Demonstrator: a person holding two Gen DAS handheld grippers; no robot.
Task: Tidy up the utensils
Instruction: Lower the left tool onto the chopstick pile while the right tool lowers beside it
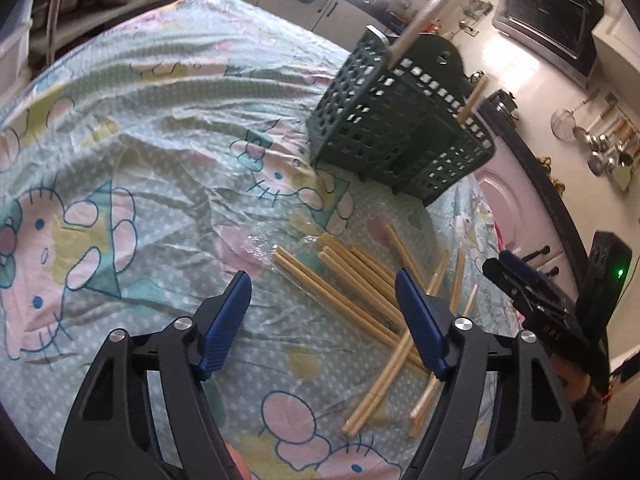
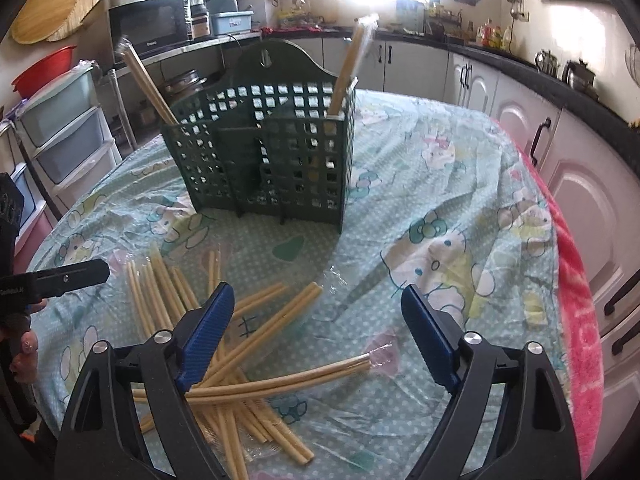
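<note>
my left tool [image 1: 324, 318] is hovering wide and empty over the chopsticks [image 1: 360, 280] lying scattered on the counter [image 1: 140, 152] just in front of the rack [image 2: 264, 152]. my right tool [image 2: 316, 332] is hovering there too, wide and empty.

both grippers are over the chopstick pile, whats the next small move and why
Probably lower the right gripper and close on the wrapped pair of chopsticks lying across the top of the pile. Both grippers are open and empty, the left gripper too. The green basket already holds two pairs upright, so loose ones likely follow.
</note>
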